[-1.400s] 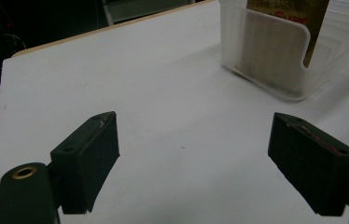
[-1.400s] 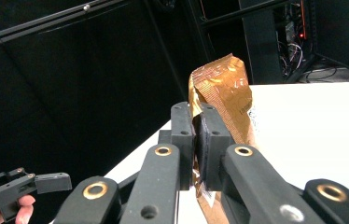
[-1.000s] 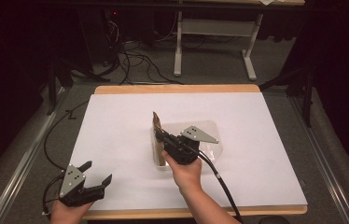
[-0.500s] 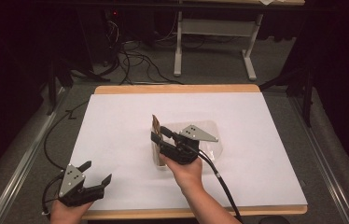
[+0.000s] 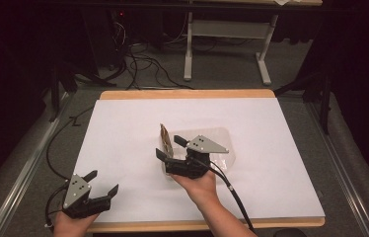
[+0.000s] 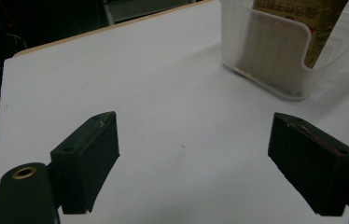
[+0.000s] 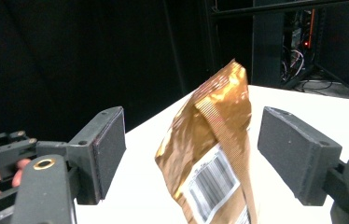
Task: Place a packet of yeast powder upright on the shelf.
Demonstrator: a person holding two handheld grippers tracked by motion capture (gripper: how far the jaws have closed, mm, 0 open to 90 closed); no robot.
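Packet: your gold foil packet (image 7: 214,154) stands upright in the clear tub (image 6: 275,60) mid-table.
Handling: likely light, crinkly, slippery; pinch its crimped top seam.
Right gripper (image 7: 191,154): jaws spread, straddling the packet untouched.
Left gripper (image 6: 207,168): jaws apart, holding nothing, near table edge.

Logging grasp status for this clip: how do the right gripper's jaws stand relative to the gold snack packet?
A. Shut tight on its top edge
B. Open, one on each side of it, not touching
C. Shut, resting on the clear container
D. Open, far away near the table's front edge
B: in the right gripper view the right gripper has its jaws spread, with the gold snack packet standing between them and a gap on both sides.
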